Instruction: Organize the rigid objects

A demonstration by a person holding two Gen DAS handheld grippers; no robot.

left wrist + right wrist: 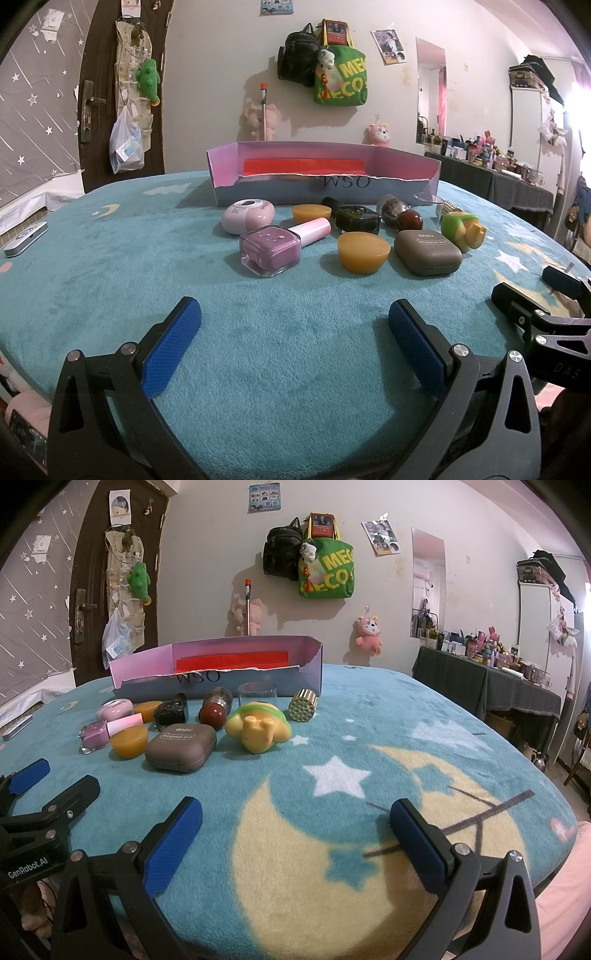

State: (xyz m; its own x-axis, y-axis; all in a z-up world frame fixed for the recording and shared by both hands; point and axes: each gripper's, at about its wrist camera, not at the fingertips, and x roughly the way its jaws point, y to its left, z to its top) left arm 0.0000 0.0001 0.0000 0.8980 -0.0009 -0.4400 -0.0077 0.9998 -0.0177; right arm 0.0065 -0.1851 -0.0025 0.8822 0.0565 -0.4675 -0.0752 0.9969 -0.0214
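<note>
Small rigid objects lie in a cluster on the teal blanket: a purple nail polish bottle (pixel 271 245) (pixel 96 734), a pink round case (pixel 248 215), two orange half-domes (pixel 364 252) (pixel 311 212), a dark bottle (pixel 356 218), a red ball (pixel 410 220), a grey eyeshadow case (pixel 427 252) (pixel 181 746) and a green-yellow toy (pixel 461 230) (pixel 258 725). A pink open box (pixel 325 173) (pixel 218 672) stands behind them. My left gripper (pixel 293 325) is open and empty, short of the cluster. My right gripper (pixel 295 819) is open and empty, to the right of it.
A clear glass (pixel 257 698) and a gold studded cylinder (pixel 303 705) stand near the box's right end. A flat silver device (pixel 26 240) lies at the far left. The blanket's edge drops off at the right. A cluttered dark table (pixel 491 679) stands beyond.
</note>
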